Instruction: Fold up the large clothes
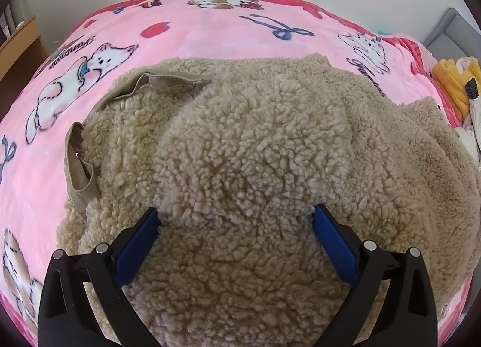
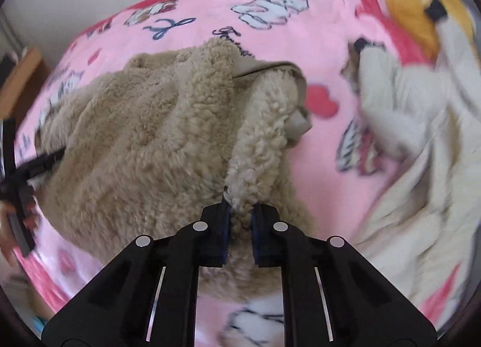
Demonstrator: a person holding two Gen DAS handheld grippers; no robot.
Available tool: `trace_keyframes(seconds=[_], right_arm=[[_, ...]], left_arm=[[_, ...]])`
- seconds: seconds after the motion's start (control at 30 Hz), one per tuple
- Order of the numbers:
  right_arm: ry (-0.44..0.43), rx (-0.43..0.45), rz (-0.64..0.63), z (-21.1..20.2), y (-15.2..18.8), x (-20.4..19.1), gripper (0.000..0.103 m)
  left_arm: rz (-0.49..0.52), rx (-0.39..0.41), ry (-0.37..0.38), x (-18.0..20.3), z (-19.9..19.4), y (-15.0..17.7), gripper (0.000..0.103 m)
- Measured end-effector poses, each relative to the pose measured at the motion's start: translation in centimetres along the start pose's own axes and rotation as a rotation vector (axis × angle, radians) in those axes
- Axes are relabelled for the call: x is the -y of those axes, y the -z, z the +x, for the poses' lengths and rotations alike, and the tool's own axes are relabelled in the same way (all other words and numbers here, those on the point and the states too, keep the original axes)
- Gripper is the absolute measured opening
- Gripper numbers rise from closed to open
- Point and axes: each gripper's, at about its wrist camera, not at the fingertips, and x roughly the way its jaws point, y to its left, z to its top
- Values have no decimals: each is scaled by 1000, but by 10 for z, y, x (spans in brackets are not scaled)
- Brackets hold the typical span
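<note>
The pink blanket (image 1: 210, 34) with cat prints covers the bed and carries everything else. On its middle lies the beige fleece garment (image 1: 246, 142), pile side up, tan lining showing at its far-left edge. White clothes (image 2: 415, 124) are heaped right of the garment, a yellow item (image 1: 451, 82) beyond them. My left gripper (image 1: 234, 217) stands wide open, pressed down over the garment's near part. My right gripper (image 2: 240, 211) is pinched tight on a fleece fold at the garment's right side.
</note>
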Motion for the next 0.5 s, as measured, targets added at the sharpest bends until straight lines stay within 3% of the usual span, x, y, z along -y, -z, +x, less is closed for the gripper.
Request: trace_keyframes(seconds=[0.07, 0.2, 0.37, 0.47, 0.5], right_arm=[[17, -16, 52, 12, 8, 18, 8], [-56, -88, 255, 53, 31, 46, 8], [-43, -107, 287, 72, 30, 38, 10], [-50, -35, 295, 45, 23, 39, 23], [-71, 2, 292, 30, 21, 37, 32]], left_arm=[[4, -3, 5, -1, 0, 1, 99], [32, -21, -3, 4, 3, -1, 99], [37, -29, -9, 5, 4, -4, 99], [19, -17, 23, 0, -8, -9, 98], [-14, 2, 59, -7, -19, -11, 98]])
